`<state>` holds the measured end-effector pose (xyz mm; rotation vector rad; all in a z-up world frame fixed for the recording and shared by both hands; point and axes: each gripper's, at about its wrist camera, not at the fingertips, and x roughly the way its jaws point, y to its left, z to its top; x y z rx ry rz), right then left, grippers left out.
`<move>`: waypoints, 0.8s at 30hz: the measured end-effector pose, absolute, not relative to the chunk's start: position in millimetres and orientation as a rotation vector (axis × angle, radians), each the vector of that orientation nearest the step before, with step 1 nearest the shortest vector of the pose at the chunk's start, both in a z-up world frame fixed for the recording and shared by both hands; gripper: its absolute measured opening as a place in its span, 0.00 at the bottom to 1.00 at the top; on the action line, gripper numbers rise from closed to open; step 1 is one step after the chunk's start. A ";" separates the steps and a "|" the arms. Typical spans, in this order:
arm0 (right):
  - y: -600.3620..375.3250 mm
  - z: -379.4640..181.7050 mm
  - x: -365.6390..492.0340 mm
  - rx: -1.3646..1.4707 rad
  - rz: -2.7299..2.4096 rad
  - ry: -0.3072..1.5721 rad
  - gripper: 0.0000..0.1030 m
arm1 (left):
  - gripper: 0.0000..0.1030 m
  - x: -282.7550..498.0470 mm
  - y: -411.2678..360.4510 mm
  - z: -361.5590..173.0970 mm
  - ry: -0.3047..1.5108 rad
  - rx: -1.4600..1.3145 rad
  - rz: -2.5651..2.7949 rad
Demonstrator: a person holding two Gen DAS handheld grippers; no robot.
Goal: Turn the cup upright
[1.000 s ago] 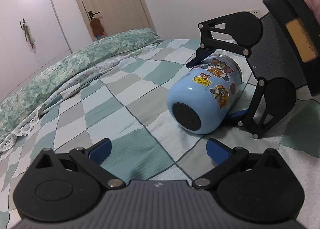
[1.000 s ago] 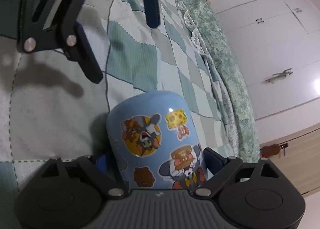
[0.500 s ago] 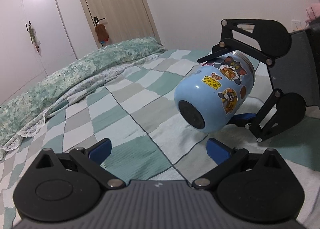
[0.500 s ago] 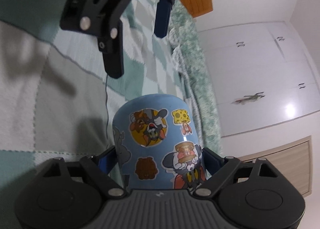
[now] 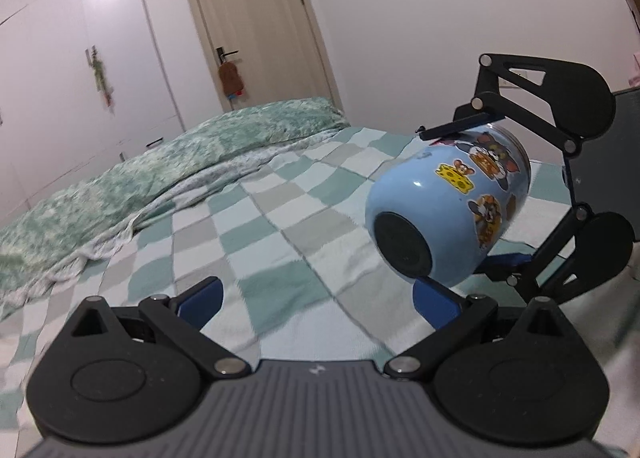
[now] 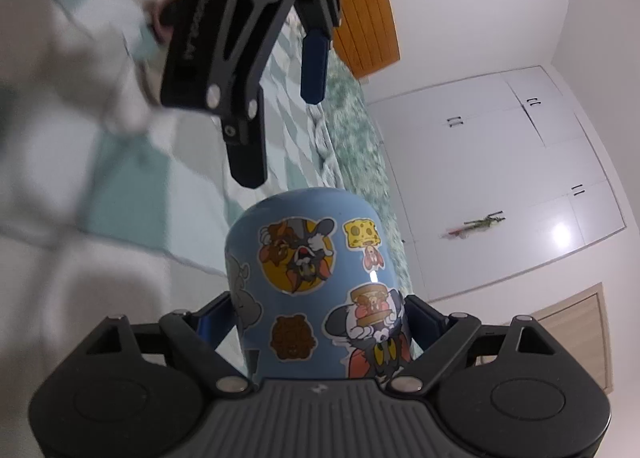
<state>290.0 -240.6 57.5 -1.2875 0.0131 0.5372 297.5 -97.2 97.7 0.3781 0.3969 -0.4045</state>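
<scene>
Several cartoon stickers cover the blue cup, clamped in right jaws; left jaws apart.

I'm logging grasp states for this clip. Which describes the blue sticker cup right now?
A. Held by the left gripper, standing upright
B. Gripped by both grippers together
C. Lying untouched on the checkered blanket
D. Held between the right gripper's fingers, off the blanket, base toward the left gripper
D: the right gripper clamps the cup on both sides above the blanket, its dark base facing the open, empty left gripper.

Black claw, blue fingertips
</scene>
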 end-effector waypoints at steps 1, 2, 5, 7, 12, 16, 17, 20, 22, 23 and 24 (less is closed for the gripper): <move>-236.3 58.0 278.2 -1.281 0.552 0.016 0.86 | 1.00 287.9 -91.4 98.4 0.405 0.371 -0.399; -231.9 57.6 267.5 -1.279 0.566 0.020 0.86 | 1.00 276.5 -86.6 98.1 0.412 0.365 -0.391; -219.1 53.5 237.8 -1.265 0.616 0.034 0.86 | 1.00 245.2 -73.1 94.9 0.440 0.354 -0.366; -211.1 49.9 221.9 -1.246 0.645 0.055 0.86 | 1.00 226.1 -62.3 90.5 0.458 0.350 -0.350; -193.7 37.8 198.4 -1.212 0.704 0.123 0.86 | 1.00 190.7 -39.4 80.0 0.497 0.327 -0.312; -185.4 22.3 187.7 -1.219 0.741 0.188 0.86 | 1.00 165.5 -29.6 74.3 0.501 0.319 -0.300; -182.2 18.0 186.6 -1.224 0.758 0.209 0.86 | 1.00 161.6 -27.8 72.9 0.500 0.319 -0.299; -179.3 11.6 190.4 -1.227 0.758 0.210 0.86 | 1.00 149.9 -26.7 69.7 0.502 0.313 -0.296; -178.2 14.3 195.0 -1.219 0.762 0.227 0.86 | 1.00 145.3 -25.5 68.0 0.504 0.304 -0.297; -174.7 13.1 194.4 -1.226 0.762 0.225 0.86 | 1.00 143.2 -25.2 67.6 0.504 0.302 -0.296; -171.8 11.7 194.5 -1.234 0.759 0.228 0.86 | 1.00 140.4 -25.6 67.6 0.501 0.301 -0.296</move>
